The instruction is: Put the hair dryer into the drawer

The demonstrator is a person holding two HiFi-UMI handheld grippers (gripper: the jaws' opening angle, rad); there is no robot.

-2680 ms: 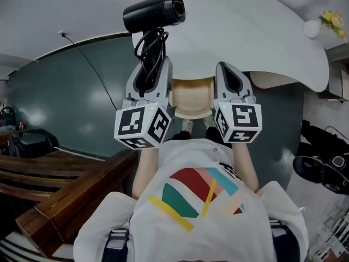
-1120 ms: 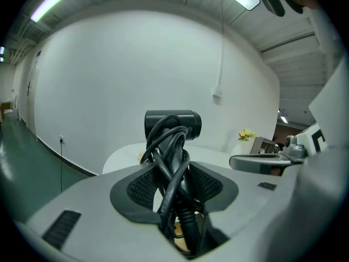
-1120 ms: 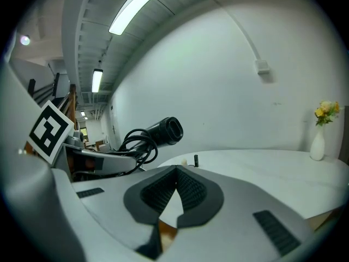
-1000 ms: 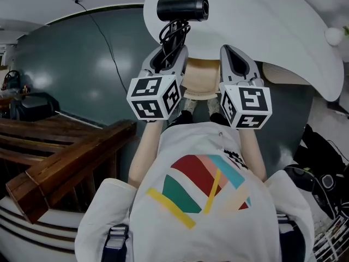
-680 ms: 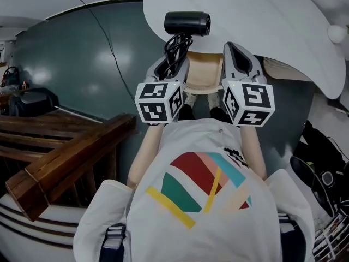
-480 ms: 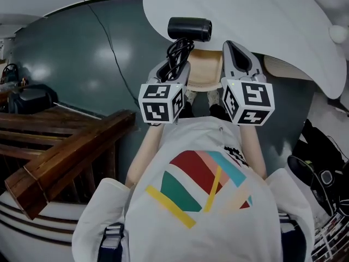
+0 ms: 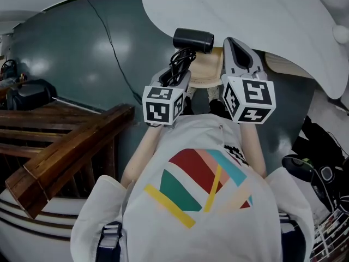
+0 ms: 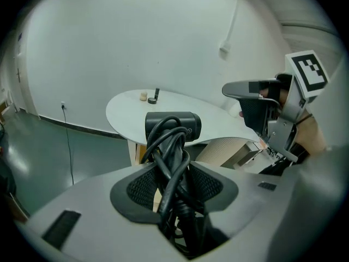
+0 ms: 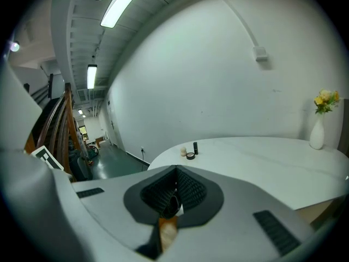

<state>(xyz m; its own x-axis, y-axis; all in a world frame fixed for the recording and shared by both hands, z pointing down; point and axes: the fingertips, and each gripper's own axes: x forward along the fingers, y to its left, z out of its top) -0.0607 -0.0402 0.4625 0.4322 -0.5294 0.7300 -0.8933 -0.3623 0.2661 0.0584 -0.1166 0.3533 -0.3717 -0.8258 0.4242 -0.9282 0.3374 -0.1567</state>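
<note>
White round table (image 7: 262,15) on a dark green floor (image 7: 82,53), seen from above the person; a black cable (image 7: 109,42) trails across the floor and a wooden railing (image 7: 65,146) stands at the left. The left gripper (image 7: 175,76) is clamped on the handle of the black hair dryer (image 7: 193,39), cord wound round it, held in the air at the table's edge above a pale wooden unit (image 7: 206,74). The right gripper (image 7: 235,51), just beside, has its jaws together with nothing in them. On the tabletop are small toiletries (image 9: 190,150) and a vase of yellow flowers (image 9: 318,130), with a white wall (image 9: 191,81) and a ceiling strip light (image 9: 122,1) beyond.
</note>
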